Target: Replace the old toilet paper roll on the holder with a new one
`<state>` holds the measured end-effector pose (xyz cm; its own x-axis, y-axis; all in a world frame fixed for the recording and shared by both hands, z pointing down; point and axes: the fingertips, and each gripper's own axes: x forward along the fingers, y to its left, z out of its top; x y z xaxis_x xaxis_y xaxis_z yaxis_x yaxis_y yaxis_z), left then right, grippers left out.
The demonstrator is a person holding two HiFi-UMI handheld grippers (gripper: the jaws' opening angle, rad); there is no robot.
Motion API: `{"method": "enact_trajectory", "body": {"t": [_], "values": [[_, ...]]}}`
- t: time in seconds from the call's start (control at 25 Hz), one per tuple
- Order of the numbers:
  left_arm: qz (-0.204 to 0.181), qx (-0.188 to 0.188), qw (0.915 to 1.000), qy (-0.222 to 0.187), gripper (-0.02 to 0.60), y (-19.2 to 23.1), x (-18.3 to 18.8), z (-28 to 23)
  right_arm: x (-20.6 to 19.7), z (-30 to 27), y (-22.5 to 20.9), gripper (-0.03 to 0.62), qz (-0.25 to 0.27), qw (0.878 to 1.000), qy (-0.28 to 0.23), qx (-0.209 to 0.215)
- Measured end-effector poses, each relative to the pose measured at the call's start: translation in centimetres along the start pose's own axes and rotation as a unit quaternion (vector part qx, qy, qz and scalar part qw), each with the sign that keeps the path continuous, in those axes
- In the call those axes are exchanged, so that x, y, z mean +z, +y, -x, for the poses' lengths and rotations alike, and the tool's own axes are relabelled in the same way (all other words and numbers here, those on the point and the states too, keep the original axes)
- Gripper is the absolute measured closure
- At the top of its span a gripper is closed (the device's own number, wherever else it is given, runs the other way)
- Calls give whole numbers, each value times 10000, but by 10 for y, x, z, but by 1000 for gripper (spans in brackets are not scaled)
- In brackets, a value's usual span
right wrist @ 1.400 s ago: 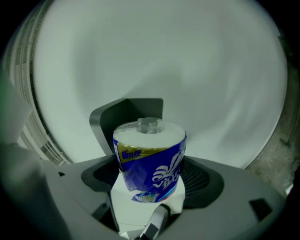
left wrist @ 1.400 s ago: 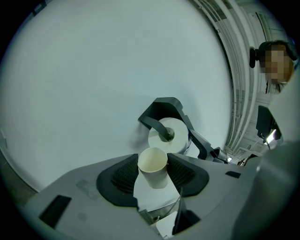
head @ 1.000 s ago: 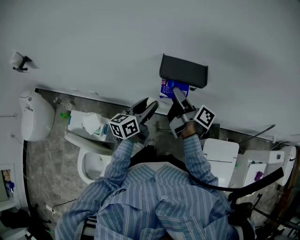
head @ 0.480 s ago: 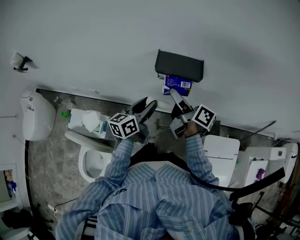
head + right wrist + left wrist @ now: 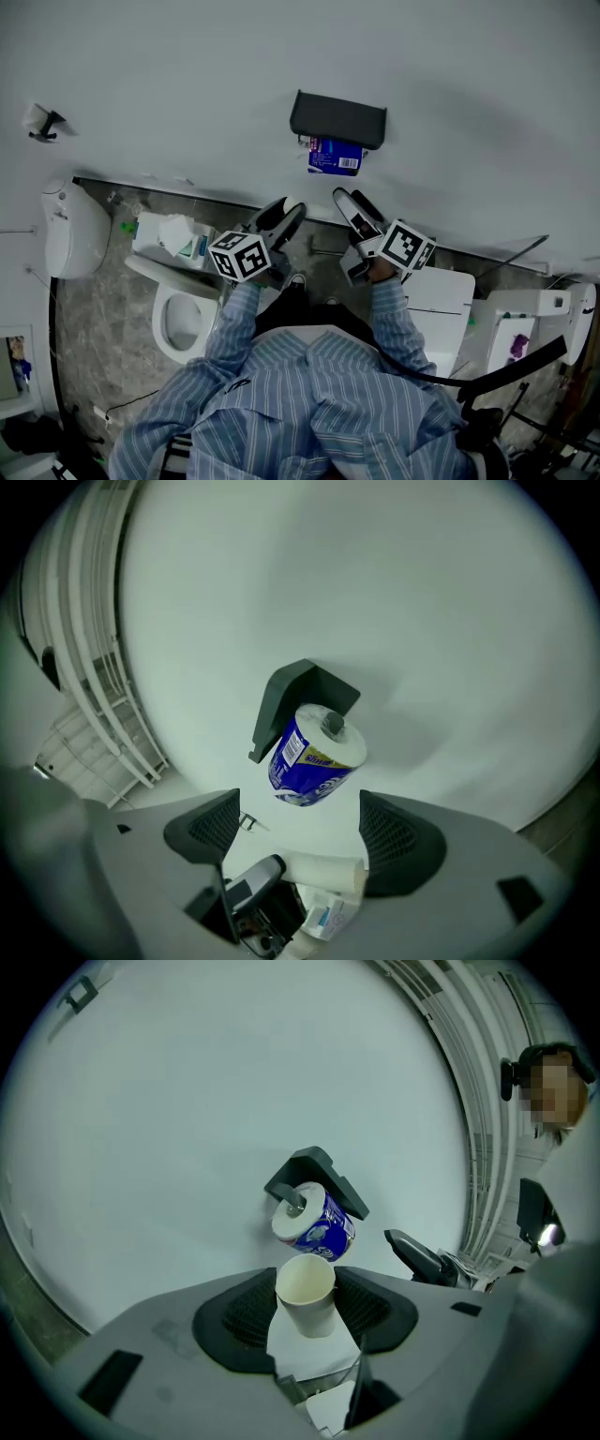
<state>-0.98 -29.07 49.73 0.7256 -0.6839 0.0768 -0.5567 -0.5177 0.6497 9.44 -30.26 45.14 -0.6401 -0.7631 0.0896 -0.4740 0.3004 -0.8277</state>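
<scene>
A dark grey holder (image 5: 337, 119) is fixed to the white wall, with a new roll in a blue wrapper (image 5: 335, 156) hanging on its bar. The left gripper view shows the roll (image 5: 314, 1225) straight ahead and above my jaws. My left gripper (image 5: 284, 214) is shut on an empty cardboard tube (image 5: 307, 1296), which stands upright between the pads. My right gripper (image 5: 351, 200) is a little below the roll and apart from it. In the right gripper view the roll (image 5: 314, 759) hangs beyond my right gripper (image 5: 295, 822), whose jaws stand wide open with nothing pressed between the pads.
A toilet (image 5: 183, 314) stands below left, with a tissue box (image 5: 173, 239) on its tank. A white bin (image 5: 441, 305) is at the right by the wall. A person (image 5: 553, 1147) stands at the right edge of the left gripper view.
The right gripper has come off the wrapped roll, drawn back and rolled. The left gripper with the tube has drifted back too. The roll now hangs free on the holder.
</scene>
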Motion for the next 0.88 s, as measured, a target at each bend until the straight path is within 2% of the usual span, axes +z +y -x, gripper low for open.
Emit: {"method": "enact_trajectory", "body": {"t": [0.24,0.32,0.44,0.52,0.64,0.88], "values": [[-44,92,9999,-121,390,-25,-16,12,-11,36,1,203,443,9987,237,-101],[-57,128,9998,-130,389,-35,-26,16,-19,49,-3,247,492,9983,275,-121],[-41,185,9998,-91,390,-47,-42,24,-29,66,-10,396,538,9979,271,-229],[-29,233,9997,-12,390,-52,-54,31,-35,74,-12,453,581,9974,304,-305],[-28,330,9994,86,390,-57,-71,44,-49,84,-18,496,638,9962,441,-396],[-7,431,9990,92,390,-63,-84,57,-69,94,-20,540,776,9934,698,-473]]}}
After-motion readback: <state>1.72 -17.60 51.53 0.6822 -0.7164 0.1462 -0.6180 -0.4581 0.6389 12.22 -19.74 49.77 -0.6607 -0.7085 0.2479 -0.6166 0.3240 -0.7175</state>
